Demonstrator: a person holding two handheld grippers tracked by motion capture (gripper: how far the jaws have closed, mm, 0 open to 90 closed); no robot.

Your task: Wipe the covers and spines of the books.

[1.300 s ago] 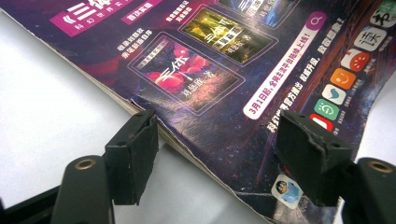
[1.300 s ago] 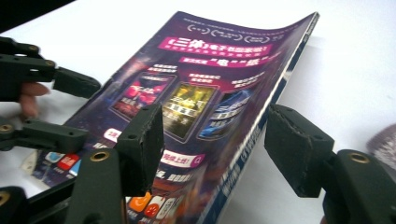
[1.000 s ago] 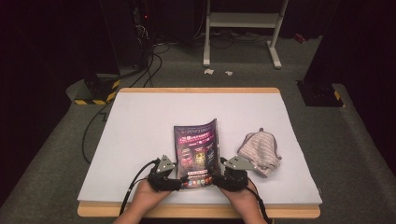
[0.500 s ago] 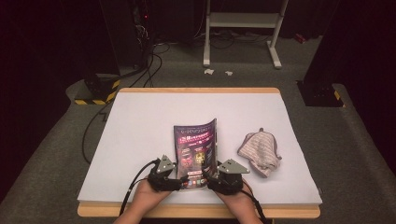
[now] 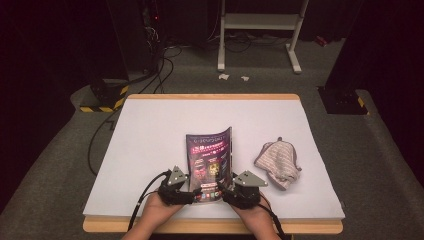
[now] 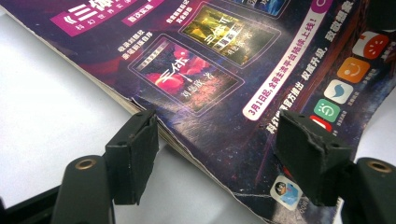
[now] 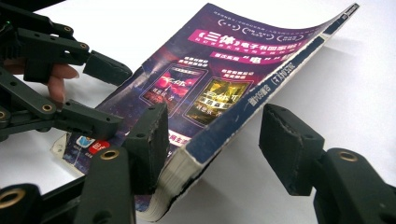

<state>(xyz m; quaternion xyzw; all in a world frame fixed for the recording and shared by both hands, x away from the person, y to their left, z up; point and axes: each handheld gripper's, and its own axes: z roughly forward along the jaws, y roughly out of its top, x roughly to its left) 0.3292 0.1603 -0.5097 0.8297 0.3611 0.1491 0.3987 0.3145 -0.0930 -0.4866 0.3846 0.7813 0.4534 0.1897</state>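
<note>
Both grippers sit at the near end of the thick purple-covered paperback book point(image 5: 210, 160). The left gripper point(image 5: 196, 192) stands spread across its cover edge. The right gripper point(image 5: 225, 192), its jaws just closing, straddles the spine corner, not yet pinching.

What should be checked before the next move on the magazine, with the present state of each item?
1. Left gripper straddles the page edge of the magazine, jaws apart: ok.
2. Right gripper straddles the spine corner: ok.
3. Right jaws gripping: not ok; they have just been closing, and a gap remains on the outer side.
4. Spine side lifted off the table: ok, the right gripper view shows it raised.
5. Striped cloth apart from the magazine: ok.
6. Cover torn at the near corner: cannot tell how far.
</note>
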